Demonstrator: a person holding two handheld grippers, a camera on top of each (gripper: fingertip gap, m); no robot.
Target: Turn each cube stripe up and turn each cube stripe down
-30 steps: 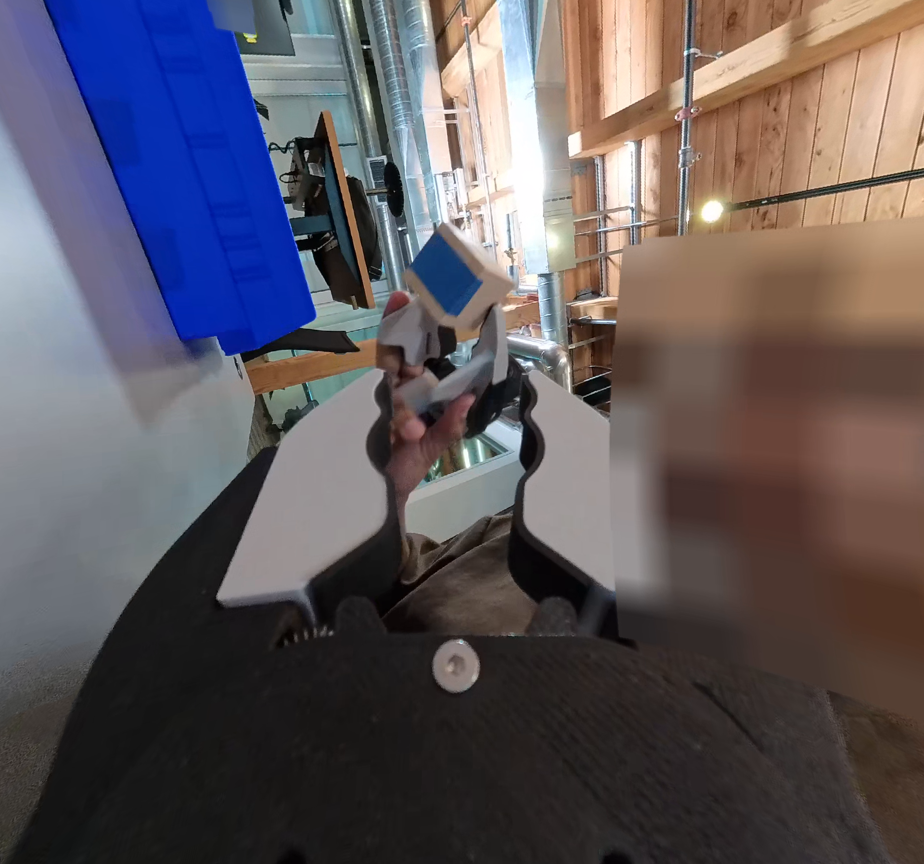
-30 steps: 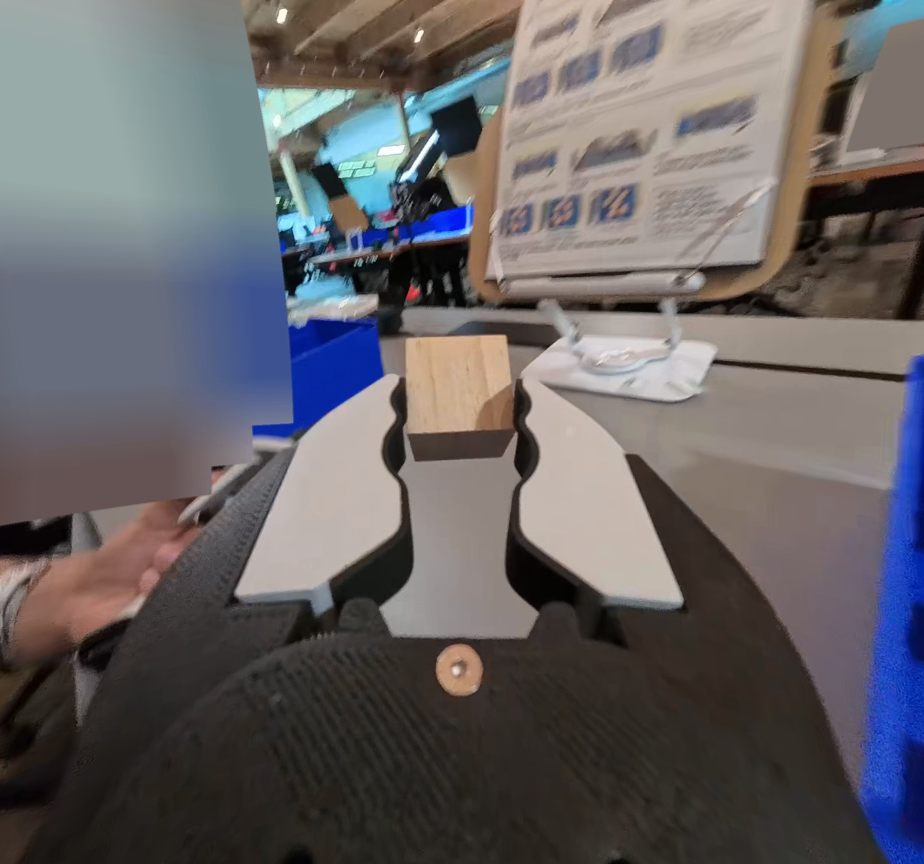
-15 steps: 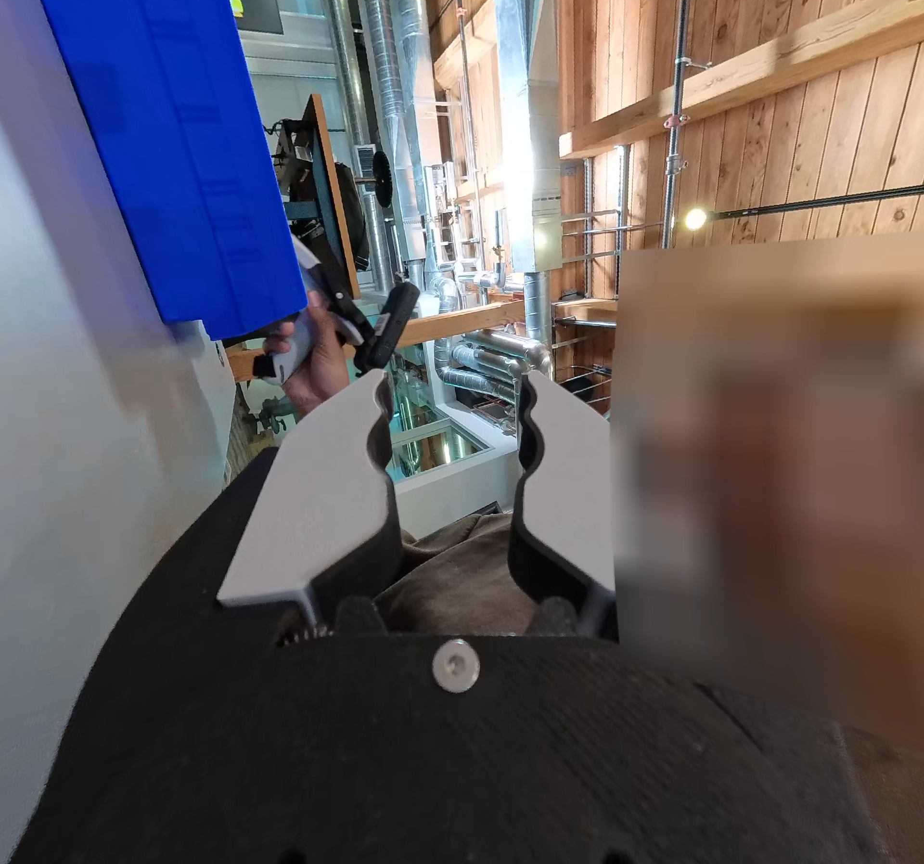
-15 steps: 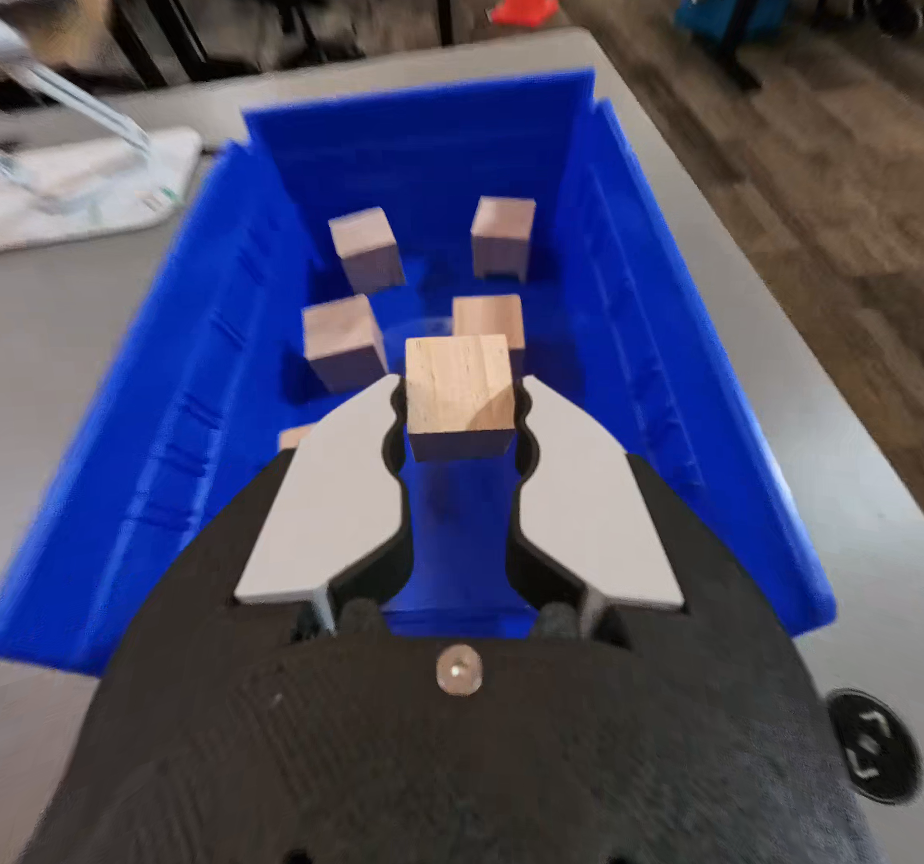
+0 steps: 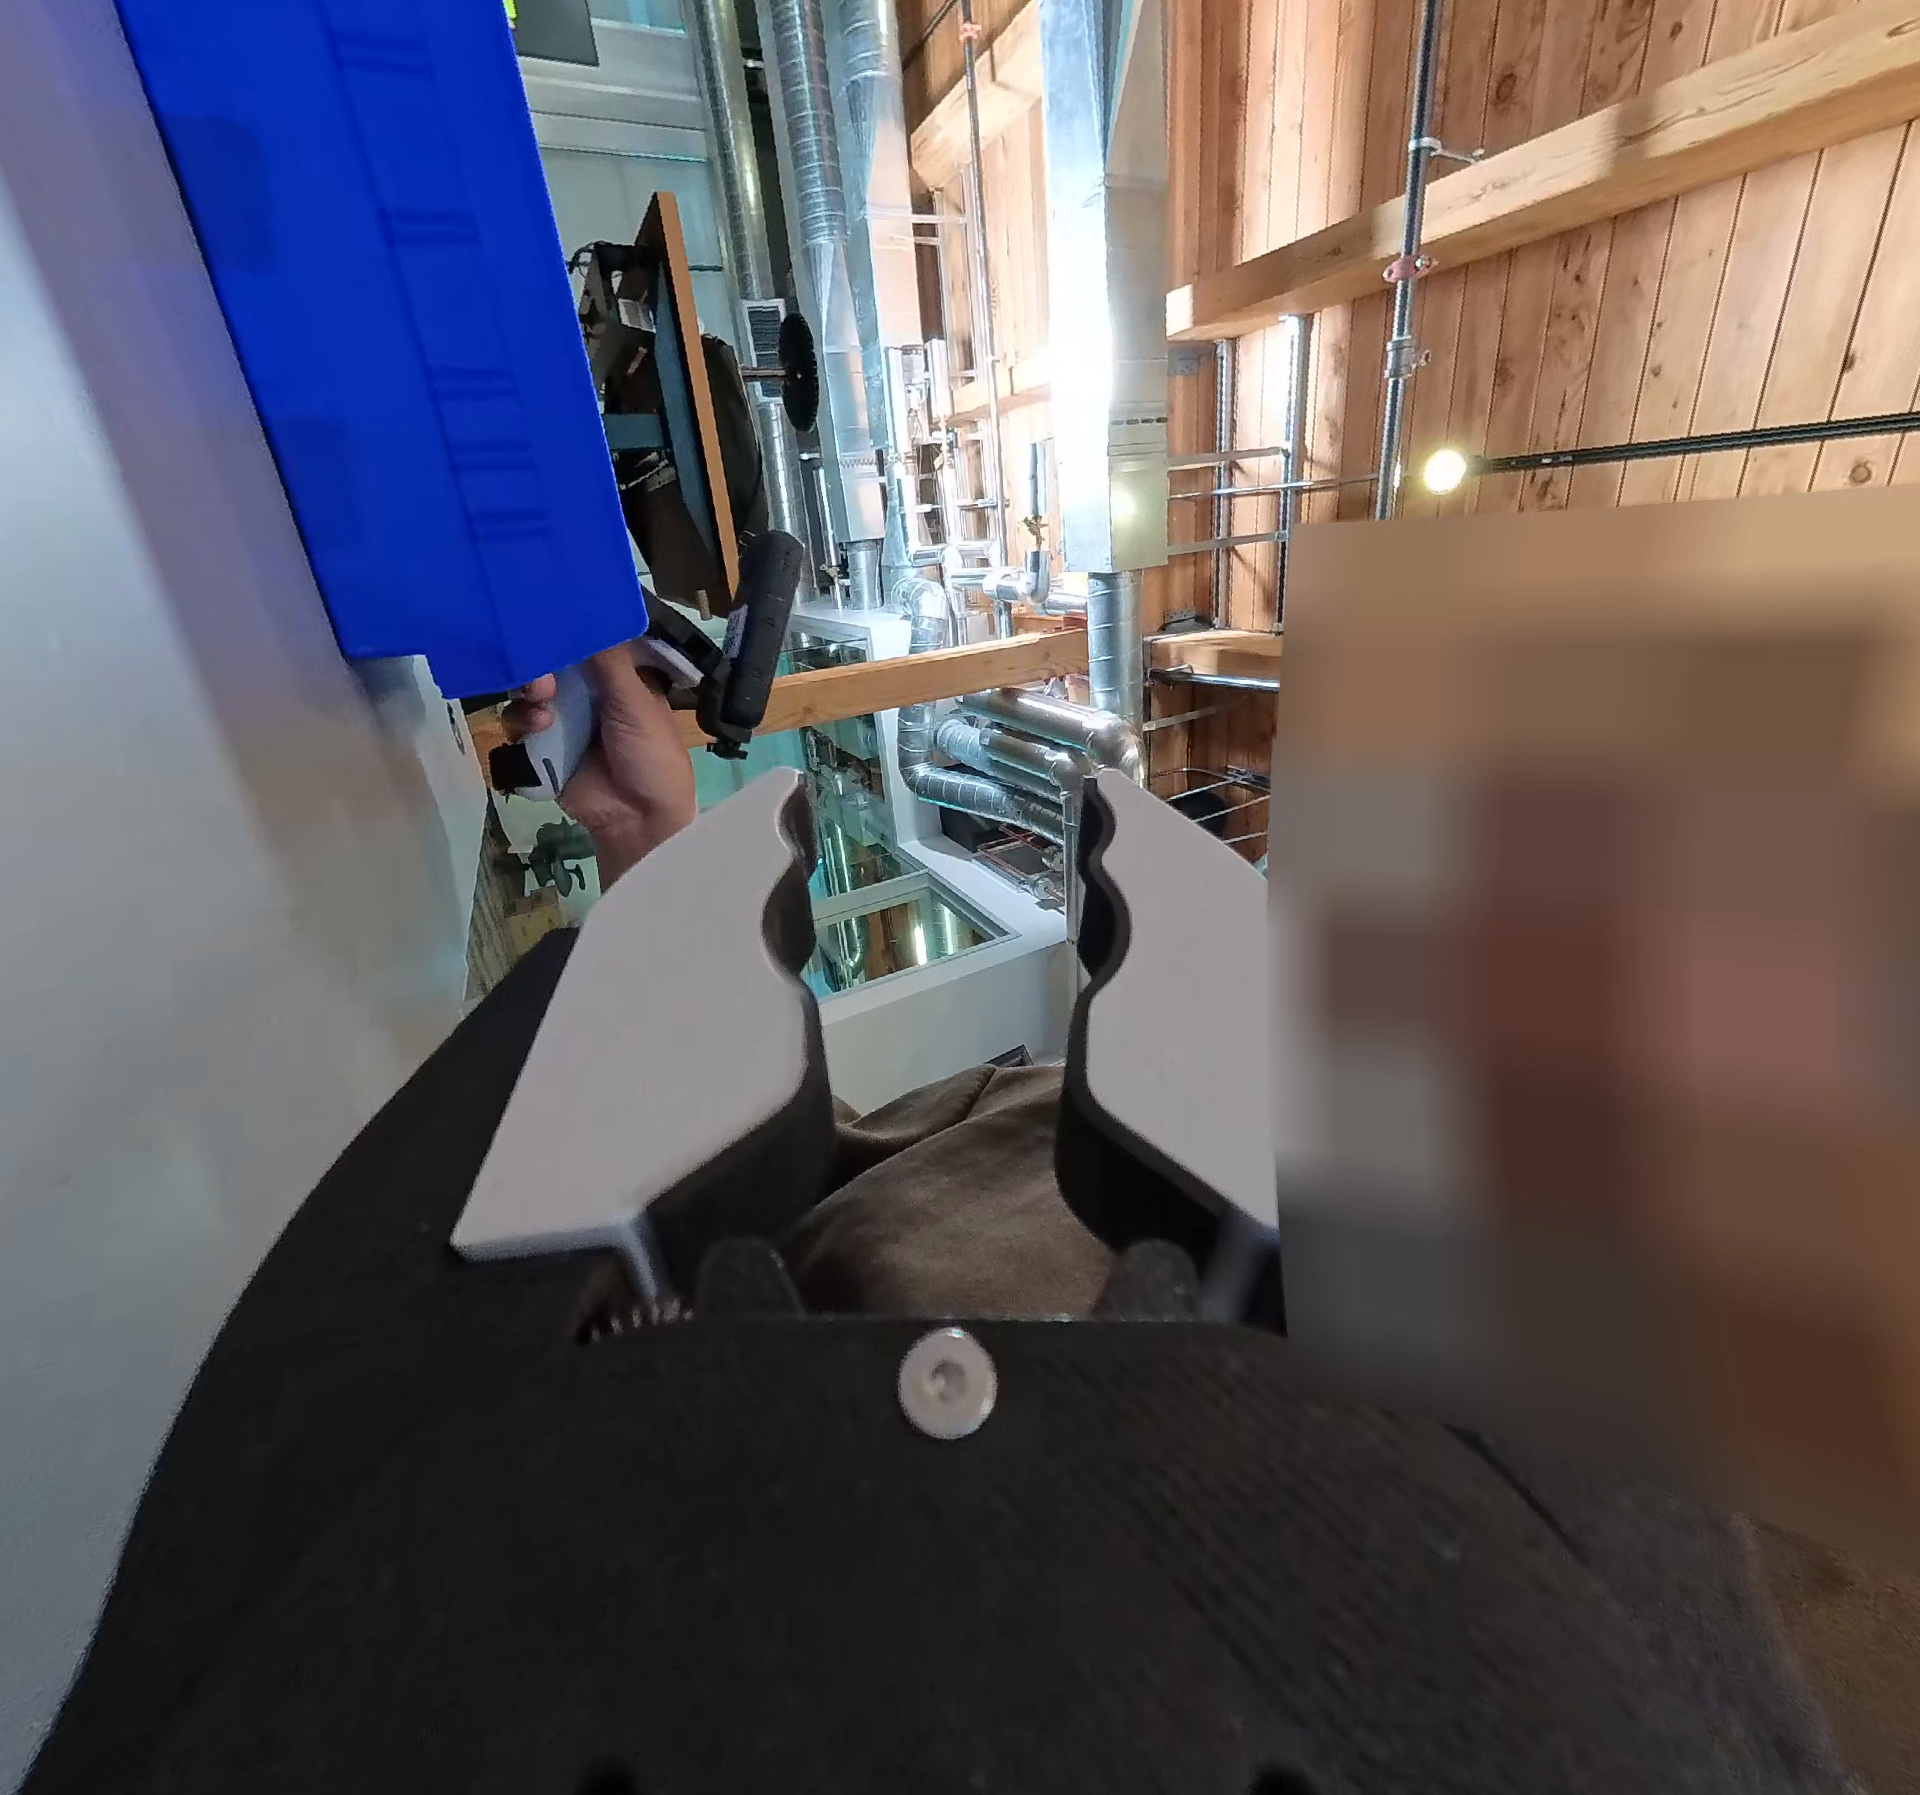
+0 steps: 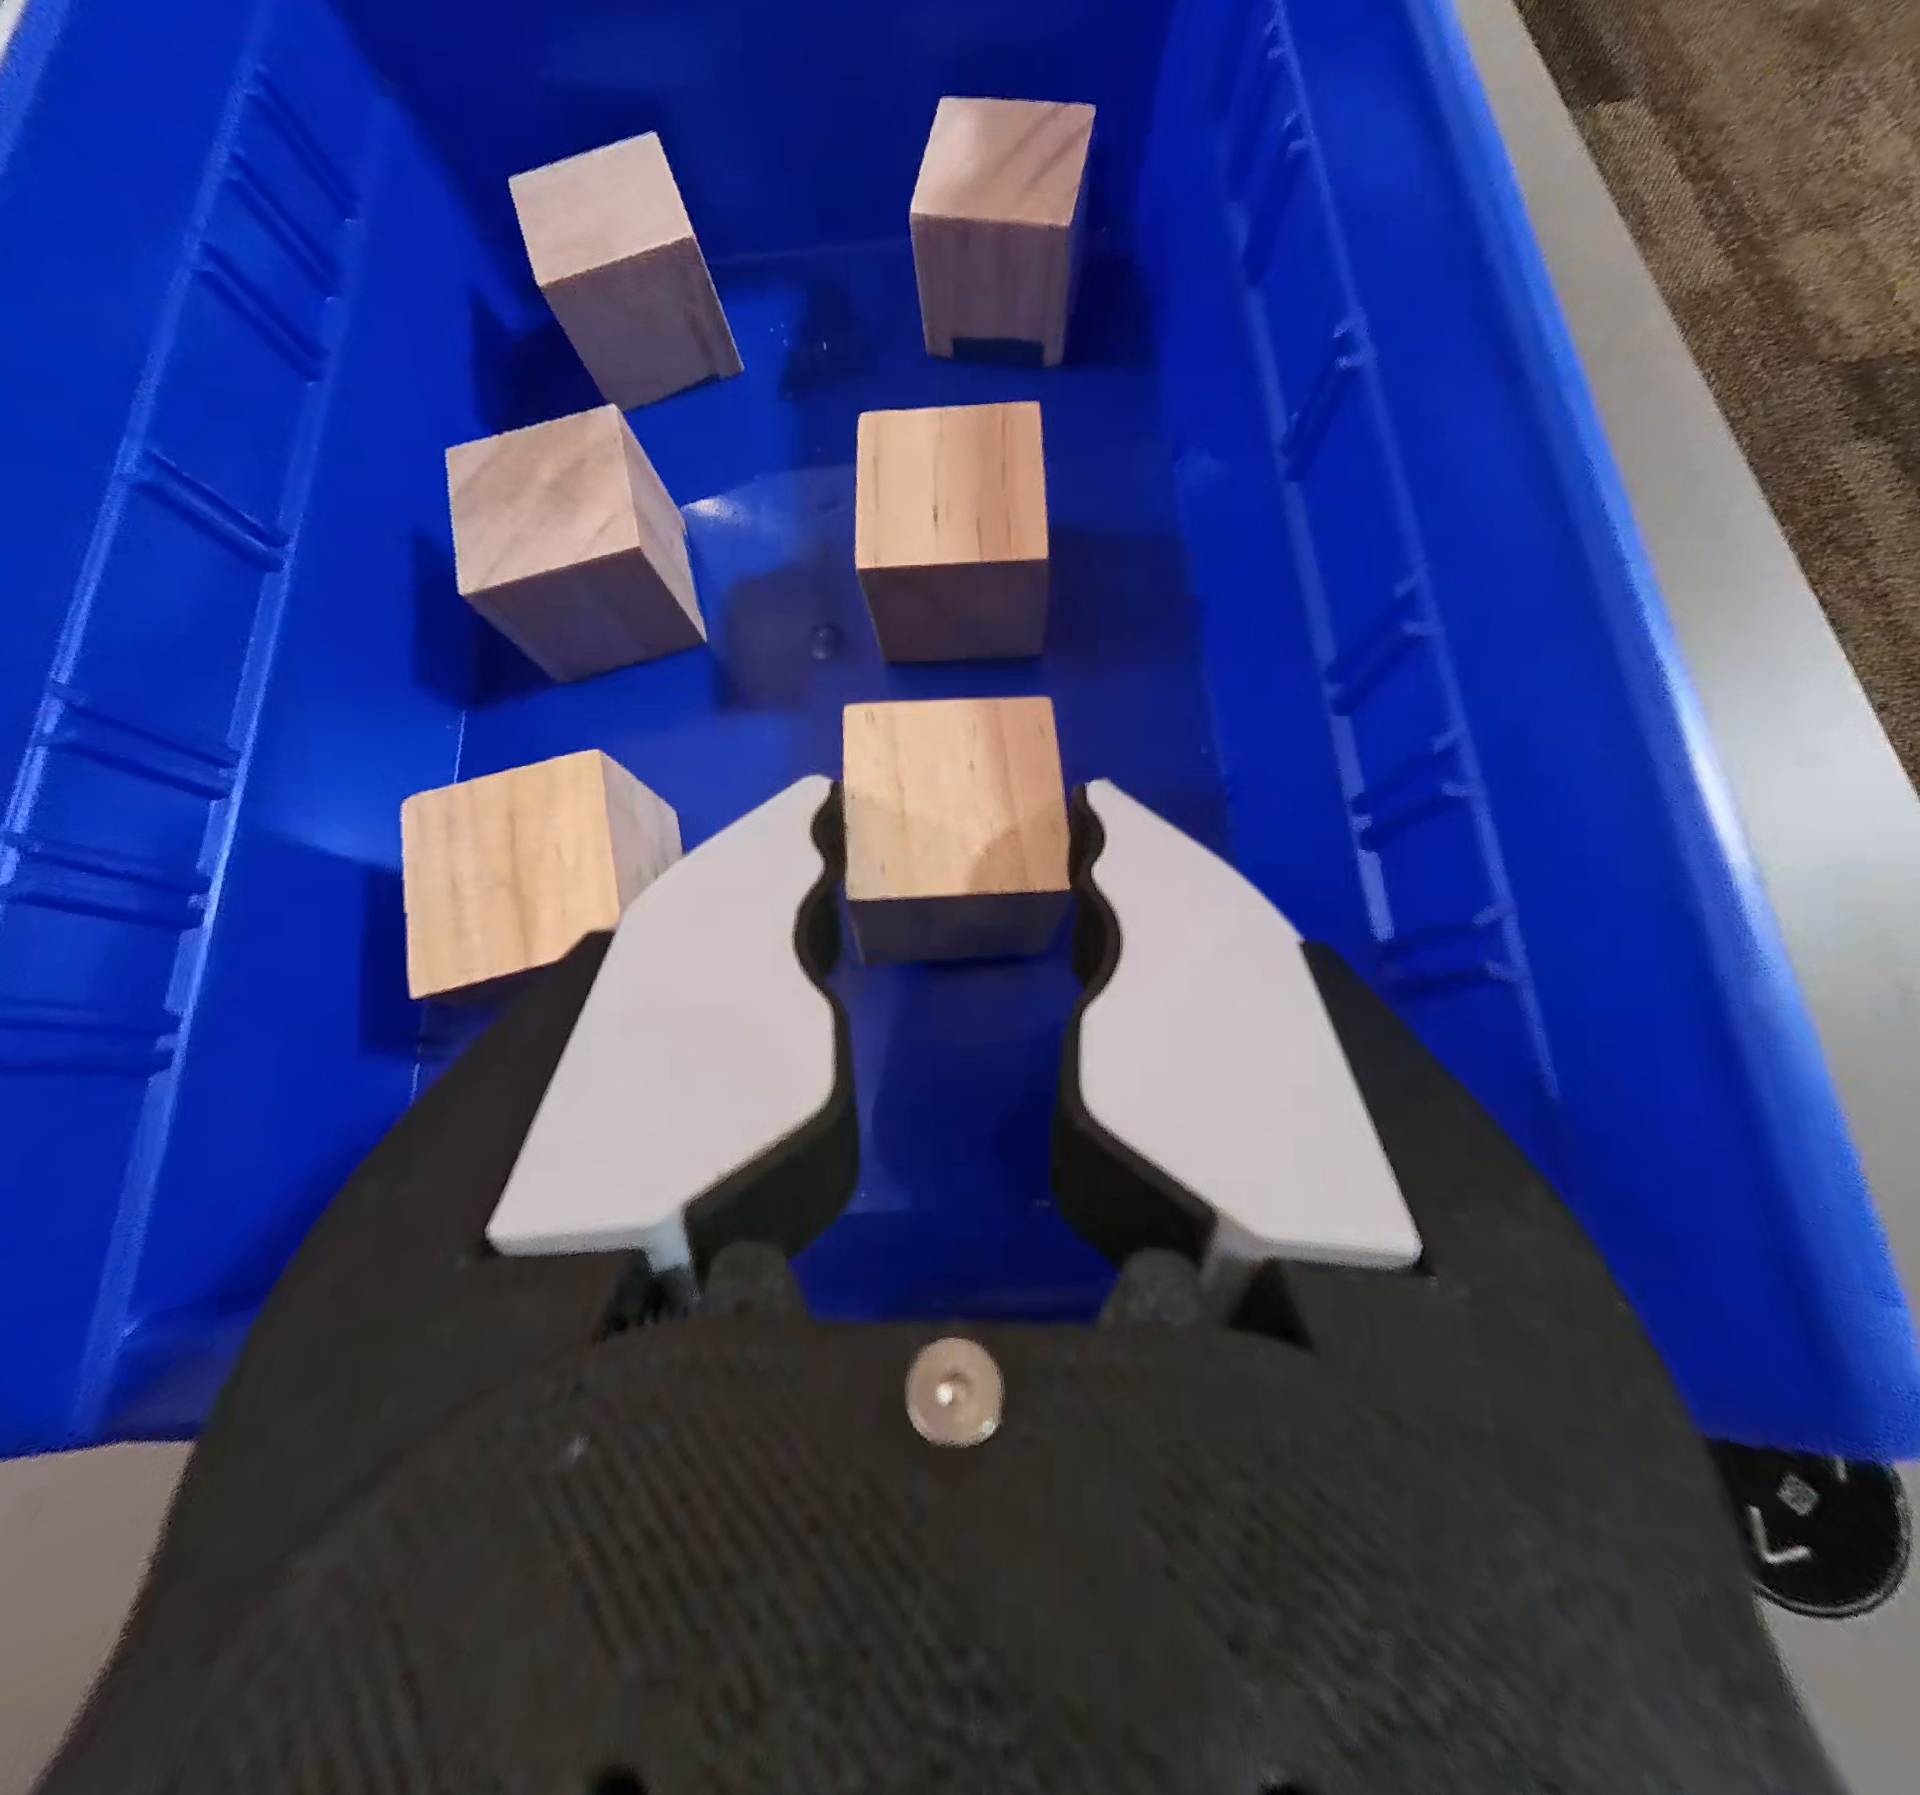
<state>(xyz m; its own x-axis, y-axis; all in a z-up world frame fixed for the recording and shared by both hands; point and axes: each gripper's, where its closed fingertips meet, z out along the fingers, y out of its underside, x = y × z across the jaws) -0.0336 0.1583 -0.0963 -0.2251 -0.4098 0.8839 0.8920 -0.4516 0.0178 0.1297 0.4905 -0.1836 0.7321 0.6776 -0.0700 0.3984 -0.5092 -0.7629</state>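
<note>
My right gripper (image 6: 956,791) is shut on a plain wooden cube (image 6: 954,841) and holds it low inside the blue bin (image 6: 1351,395), at the near right. No stripe shows on its top face. Several other wooden cubes stand in the bin in two rows: one near left (image 6: 520,872), one in the middle right (image 6: 951,524). The back right cube (image 6: 1003,197) shows a blue notch at its base. My left gripper (image 5: 940,795) is open and empty, held sideways outside the bin (image 5: 364,270). The hand holding the other gripper (image 5: 623,737) shows past the bin's corner.
The bin sits on a grey table (image 6: 1714,654), with carpeted floor (image 6: 1766,83) to the right. A black round disc (image 6: 1818,1537) lies at the bin's near right corner. The left wrist view faces a wooden wall (image 5: 1558,187) and metal ducts (image 5: 1091,187).
My right gripper swung from facing a paper stand down into the bin, still gripping the cube. In the left wrist view the other gripper moved left behind the bin. My left gripper stayed open.
</note>
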